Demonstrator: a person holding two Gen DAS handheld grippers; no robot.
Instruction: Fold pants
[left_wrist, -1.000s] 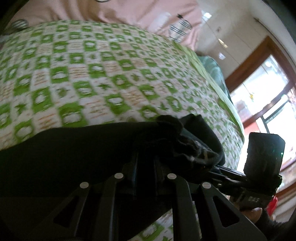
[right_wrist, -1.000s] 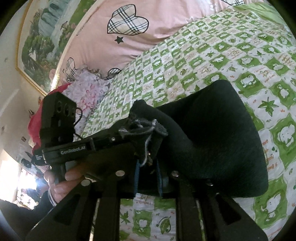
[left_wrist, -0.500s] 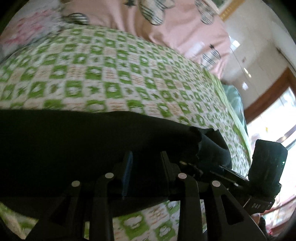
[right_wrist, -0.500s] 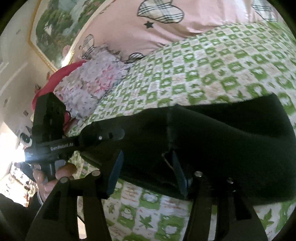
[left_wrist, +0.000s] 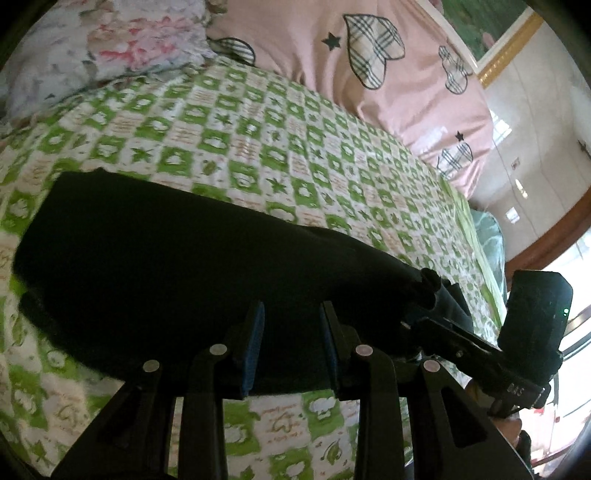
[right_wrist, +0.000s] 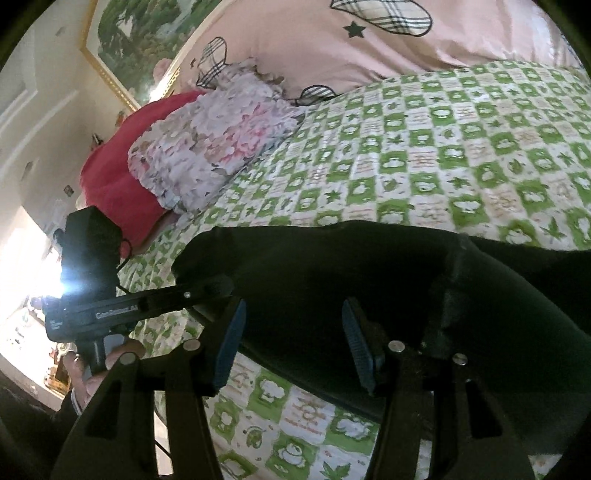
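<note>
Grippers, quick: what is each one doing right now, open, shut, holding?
Left gripper: open, above the black pants, nothing gripped.
Right gripper: open, over the pants, nothing gripped.

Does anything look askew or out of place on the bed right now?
Nothing stands out. The black pants lie in a folded band across the green checked bedspread, with no loose leg trailing in view. Both the left gripper and the right gripper stand open, clear of the cloth.

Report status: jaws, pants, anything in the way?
Left gripper and right gripper open, nothing held. Black pants lie folded on the green checked bedspread. Nothing in the way.
</note>
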